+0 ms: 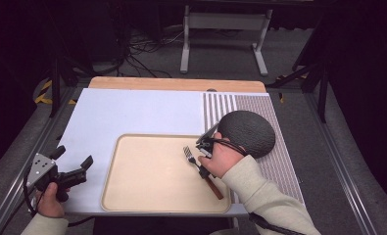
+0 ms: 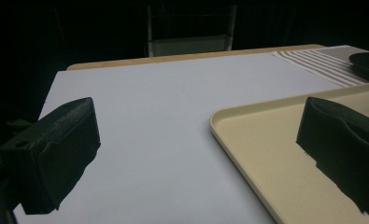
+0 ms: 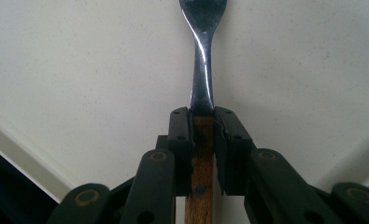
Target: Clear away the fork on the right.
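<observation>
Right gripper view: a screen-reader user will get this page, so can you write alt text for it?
The right gripper, its two black jaws shut on the brown wooden handle of a steel fork, holds the fork pointing away over a cream plastic tray. The fork's tines run past the top edge.

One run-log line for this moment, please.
right gripper: shut on fork handle | fork: over tray | left gripper: open, empty, at tray's left edge | bowl: upside down on mat

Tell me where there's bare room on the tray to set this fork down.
Most of the tray is bare, left of the fork out to its left rim. The tray's right edge is crowded: the right gripper clamps the fork, beside the dark bowl.
</observation>
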The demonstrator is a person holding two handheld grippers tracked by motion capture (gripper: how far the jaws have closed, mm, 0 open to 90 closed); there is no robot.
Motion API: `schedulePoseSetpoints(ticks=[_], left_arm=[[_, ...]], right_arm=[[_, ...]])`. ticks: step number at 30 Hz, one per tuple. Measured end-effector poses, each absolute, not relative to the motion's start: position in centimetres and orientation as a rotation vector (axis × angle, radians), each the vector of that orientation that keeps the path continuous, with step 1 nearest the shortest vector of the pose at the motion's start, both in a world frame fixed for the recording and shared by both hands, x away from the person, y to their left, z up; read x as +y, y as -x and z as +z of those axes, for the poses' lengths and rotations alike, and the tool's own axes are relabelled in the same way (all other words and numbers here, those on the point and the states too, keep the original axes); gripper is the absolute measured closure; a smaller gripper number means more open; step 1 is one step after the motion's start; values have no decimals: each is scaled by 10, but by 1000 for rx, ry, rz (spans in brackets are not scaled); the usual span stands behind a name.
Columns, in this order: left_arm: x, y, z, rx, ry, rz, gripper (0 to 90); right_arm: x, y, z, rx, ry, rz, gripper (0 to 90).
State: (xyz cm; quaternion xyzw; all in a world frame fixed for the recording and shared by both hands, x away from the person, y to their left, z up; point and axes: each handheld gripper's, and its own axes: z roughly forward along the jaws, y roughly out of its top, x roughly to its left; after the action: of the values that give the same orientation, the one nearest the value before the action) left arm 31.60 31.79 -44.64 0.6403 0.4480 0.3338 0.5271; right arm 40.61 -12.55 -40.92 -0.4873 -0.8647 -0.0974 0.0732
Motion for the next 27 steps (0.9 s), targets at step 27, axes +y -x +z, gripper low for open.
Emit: schedulePoseSetpoints(ticks=[27], left_arm=[[318, -317, -447, 1078, -1532, 789, 1]], right_arm=[[-126, -409, -403, -2665, 1409, -432, 625]])
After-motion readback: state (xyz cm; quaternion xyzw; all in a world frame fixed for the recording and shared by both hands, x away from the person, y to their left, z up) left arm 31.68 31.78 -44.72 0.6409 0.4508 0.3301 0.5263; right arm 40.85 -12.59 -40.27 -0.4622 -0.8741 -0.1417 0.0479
